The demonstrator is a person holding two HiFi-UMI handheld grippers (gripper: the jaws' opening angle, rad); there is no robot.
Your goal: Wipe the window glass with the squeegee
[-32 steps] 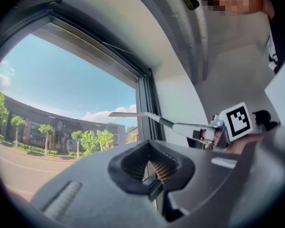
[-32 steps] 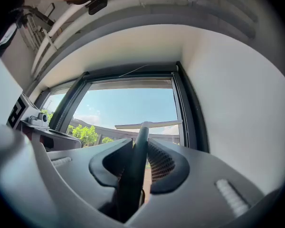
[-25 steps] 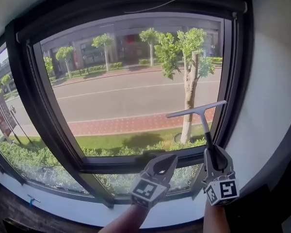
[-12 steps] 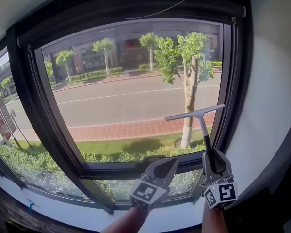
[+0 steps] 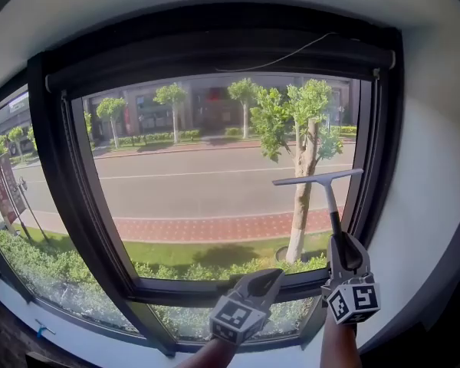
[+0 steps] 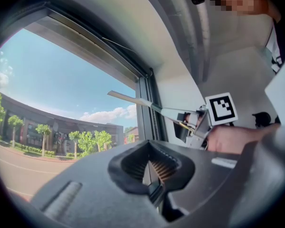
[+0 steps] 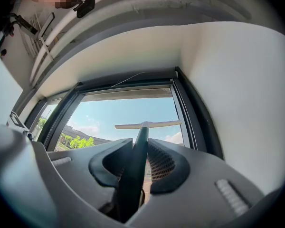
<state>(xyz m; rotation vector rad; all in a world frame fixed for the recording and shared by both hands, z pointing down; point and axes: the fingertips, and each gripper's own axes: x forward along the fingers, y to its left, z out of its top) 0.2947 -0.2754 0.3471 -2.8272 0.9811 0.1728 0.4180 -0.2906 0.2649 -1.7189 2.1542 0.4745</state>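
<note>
Holding the squeegee [image 5: 326, 192] upright, the right gripper [image 5: 339, 240] has both jaws clamped on its dark handle. The blade lies level across the right side of the window glass [image 5: 199, 182], near the dark frame [image 5: 376, 167] and about mid-height. Whether it touches the glass I cannot tell. The left gripper [image 5: 270, 276] hangs low beneath the pane, its jaws pressed together on nothing. I judge that a wiping stroke is in hand or about to begin. The next move calls for the blade pressed flat and drawn evenly along the pane, clear of the frame. Count: 1 squeegee, 2 grippers, 1 large pane with 1 side pane [image 5: 23, 205] at its left.
</note>
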